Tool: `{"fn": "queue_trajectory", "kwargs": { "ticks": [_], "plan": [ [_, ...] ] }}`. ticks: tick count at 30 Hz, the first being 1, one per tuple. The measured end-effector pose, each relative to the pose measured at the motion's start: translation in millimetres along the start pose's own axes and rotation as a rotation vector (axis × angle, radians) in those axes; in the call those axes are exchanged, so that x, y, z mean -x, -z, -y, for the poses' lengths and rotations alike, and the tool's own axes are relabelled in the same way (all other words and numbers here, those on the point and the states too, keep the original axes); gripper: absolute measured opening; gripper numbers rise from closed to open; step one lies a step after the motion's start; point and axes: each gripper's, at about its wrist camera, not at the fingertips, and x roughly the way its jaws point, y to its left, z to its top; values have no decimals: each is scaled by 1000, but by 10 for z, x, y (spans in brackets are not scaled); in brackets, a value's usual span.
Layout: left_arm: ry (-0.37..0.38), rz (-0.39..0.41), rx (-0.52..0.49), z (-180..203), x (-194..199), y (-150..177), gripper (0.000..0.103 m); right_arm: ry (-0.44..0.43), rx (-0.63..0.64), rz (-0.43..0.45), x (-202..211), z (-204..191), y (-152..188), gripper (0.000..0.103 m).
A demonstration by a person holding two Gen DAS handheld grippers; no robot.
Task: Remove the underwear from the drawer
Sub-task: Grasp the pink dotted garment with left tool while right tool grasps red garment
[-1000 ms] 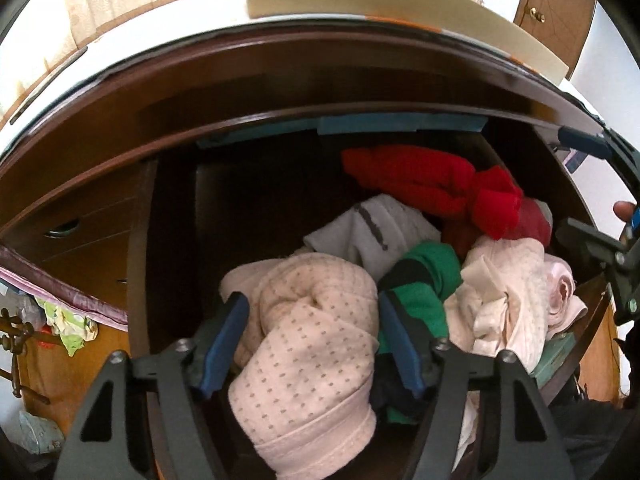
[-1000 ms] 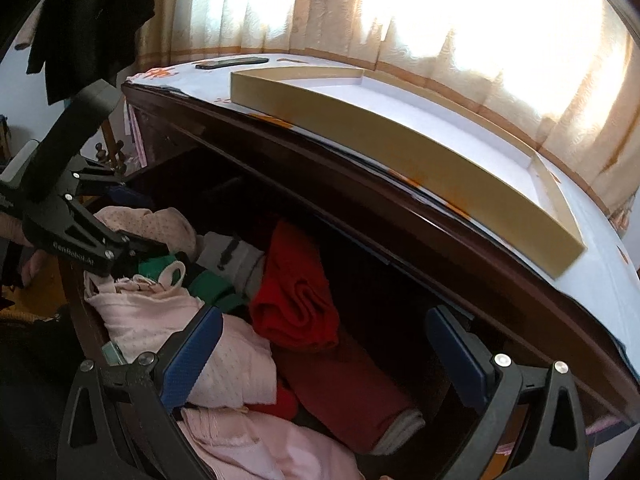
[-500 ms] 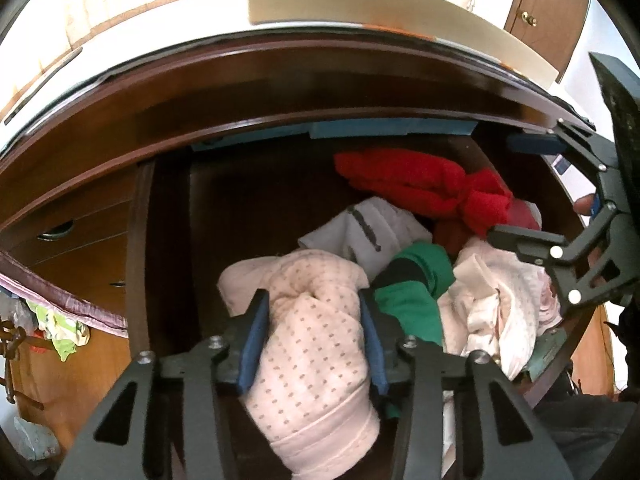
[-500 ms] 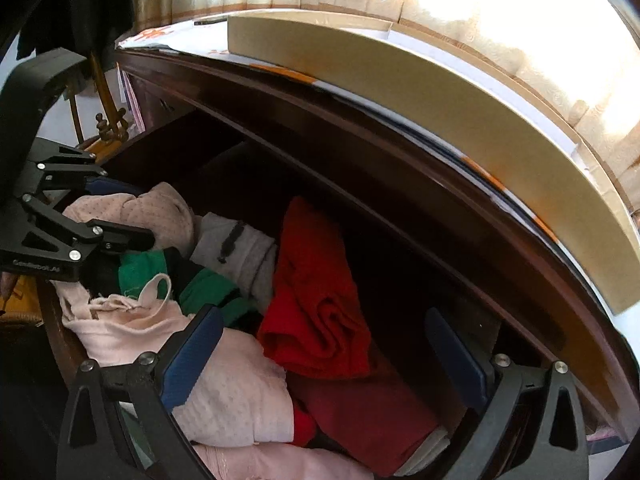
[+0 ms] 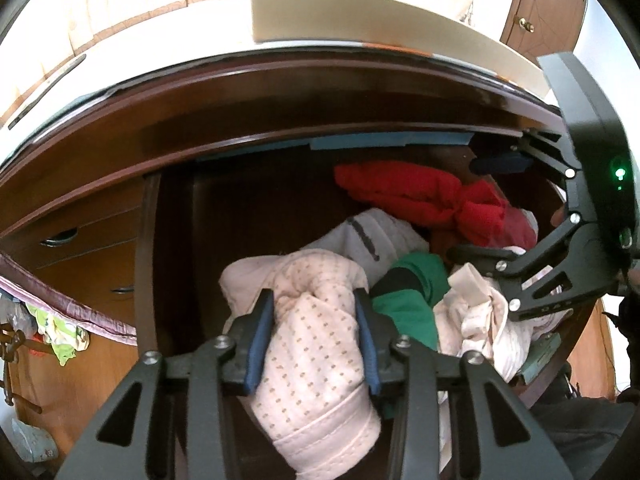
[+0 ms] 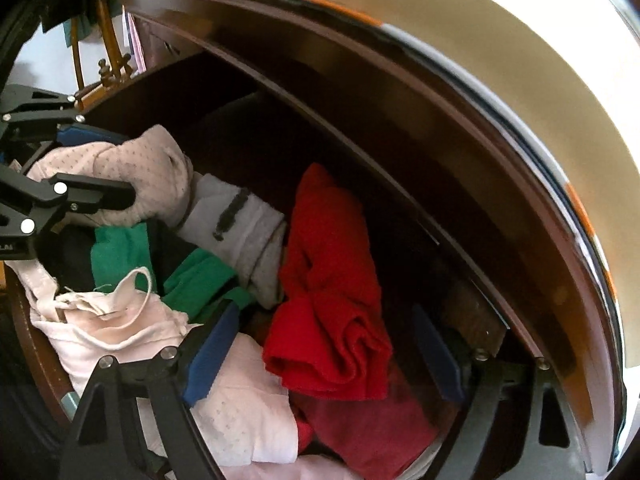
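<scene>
Sunlit curtains (image 5: 120, 12) fill the background, and a cream tray (image 5: 360, 20) sits on the white-covered worktop (image 5: 160, 64) over the open dark wood drawer (image 5: 176, 240). That worktop edge overhangs the back of the drawer, so headroom there is tight. The drawer's left side is bare wood with open space; the right side is packed to the front rim with clothes.

Left tool (image 5: 314, 340) is clamped narrow on the pink dotted underwear (image 5: 316, 320), which bulges out between the blue pads (image 5: 260, 340) at the front left of the pile. Just beside it are a green garment (image 5: 412, 300), a grey sock (image 5: 372, 236) and a red cloth (image 5: 420, 196).

Right tool (image 6: 320, 352) hangs wide over the red cloth, holding nothing, its right finger close to the drawer's back wall.

Lettering on the tool bodies is too blurry to read.
</scene>
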Motion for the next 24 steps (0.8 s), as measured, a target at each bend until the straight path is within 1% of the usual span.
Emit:
{"fn": "queue_trajectory", "kwargs": {
  "ticks": [2, 3, 5, 7, 10, 12, 16, 18, 19, 24],
  "plan": [
    [-3, 2, -5, 5, 0, 1, 38, -3, 13, -17, -48, -17, -59, 86],
    [-3, 3, -5, 5, 1, 2, 38, -3, 17, -22, -65, -21, -72, 81],
    [-3, 3, -8, 9, 3, 4, 38, -13, 22, -33, -101, -26, -95, 77],
    [-3, 6, -8, 6, 6, 5, 38, -24, 14, -33, -114, -8, -116, 70],
    [-1, 6, -5, -3, 9, 8, 38, -13, 2, -34, -125, 56, -132, 61],
    [-1, 4, -7, -7, 5, 9, 38, -30, -20, -42, -143, 117, -132, 61],
    [-3, 3, -9, -2, -8, 8, 38, -5, -8, -63, -218, 111, -156, 61],
    [-2, 3, -11, -2, -10, 5, 38, -24, -9, -76, -270, 99, -147, 60],
    [-1, 4, -10, -6, -9, 4, 38, -33, -8, -82, -291, 96, -139, 58],
    [-7, 18, -2, -21, 4, 2, 38, -101, -29, -50, -227, 193, -134, 51]
  ]
}}
